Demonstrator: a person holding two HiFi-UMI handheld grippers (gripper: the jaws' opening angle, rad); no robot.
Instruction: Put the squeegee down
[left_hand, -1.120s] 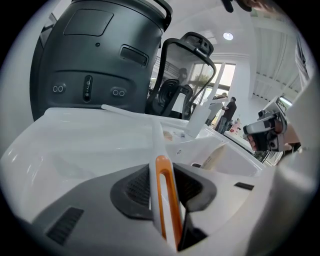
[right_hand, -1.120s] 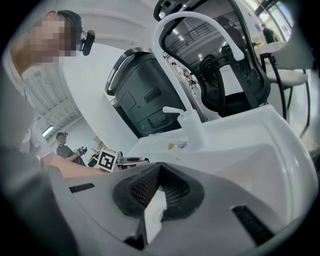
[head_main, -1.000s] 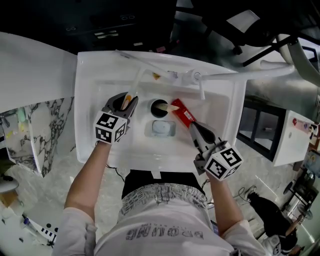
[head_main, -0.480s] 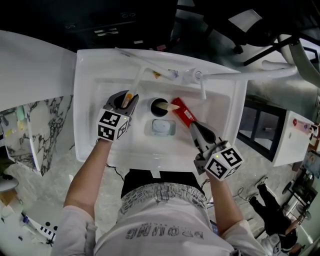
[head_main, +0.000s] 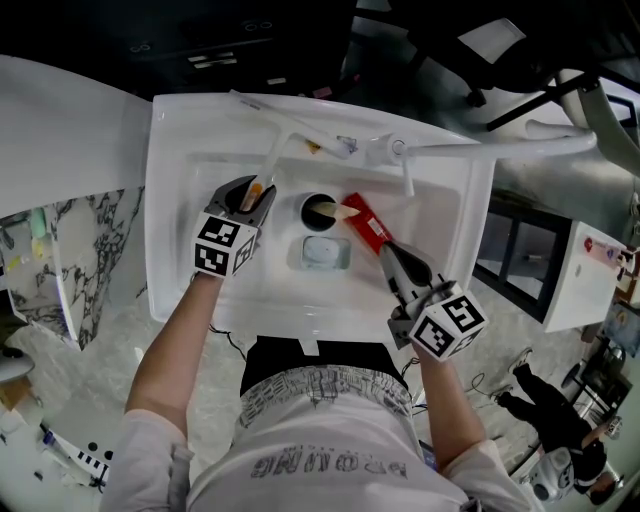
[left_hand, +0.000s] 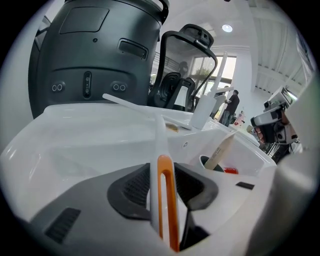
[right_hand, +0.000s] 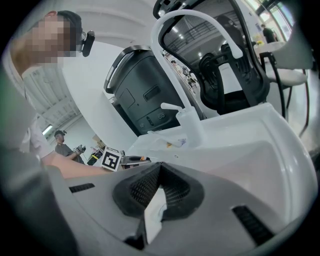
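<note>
The squeegee (head_main: 275, 160) has a white handle with an orange end (left_hand: 167, 200), and its long blade (left_hand: 130, 105) lies across the sink's back rim. My left gripper (head_main: 250, 195) is at the basin's left side. Its jaws are opening around the orange end, and a gap shows beside the right pad. My right gripper (head_main: 392, 258) is shut on a red tool (head_main: 365, 225). The tool's pale flat tip (left_hand: 220, 150) reaches into the drain hole (head_main: 318, 213). A pale edge of the tool shows between the right gripper's (right_hand: 159, 200) pads.
The white sink (head_main: 170, 200) fills the middle, with its faucet (head_main: 400, 160) at the back right. A pale blue block (head_main: 326, 255) lies in the basin in front of the drain. Dark chairs and machinery stand behind the sink.
The left gripper has edged slightly with the squeegee handle still between its jaws. The right gripper and the red tool have stayed put.
</note>
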